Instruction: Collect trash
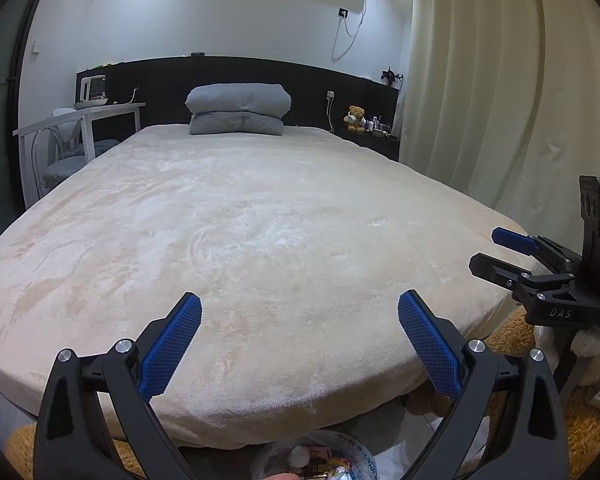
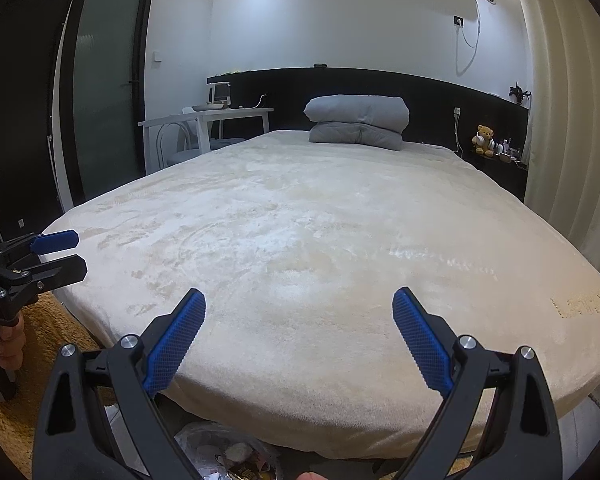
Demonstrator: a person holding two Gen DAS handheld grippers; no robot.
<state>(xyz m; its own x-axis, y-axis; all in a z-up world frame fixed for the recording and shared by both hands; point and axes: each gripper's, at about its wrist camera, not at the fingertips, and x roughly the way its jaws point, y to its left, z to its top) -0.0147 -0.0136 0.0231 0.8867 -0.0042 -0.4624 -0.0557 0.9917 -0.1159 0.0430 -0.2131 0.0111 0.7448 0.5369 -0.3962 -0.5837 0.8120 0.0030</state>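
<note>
Sitting at 6 o'clock below both claws, trash bag [image 1: 316, 460] is lying on the floor at the bed [image 1: 260, 240] foot; left gripper [image 1: 300, 344] and right gripper [image 2: 300, 340] are hanging released, empty; left is looking slightly nearer.

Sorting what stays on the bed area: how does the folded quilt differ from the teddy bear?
The quilt is grey, large and lies on the bed at the headboard; the teddy bear is brown, small and sits upright on the dark shelf beside the bed. Both look soft, not trash.
</note>
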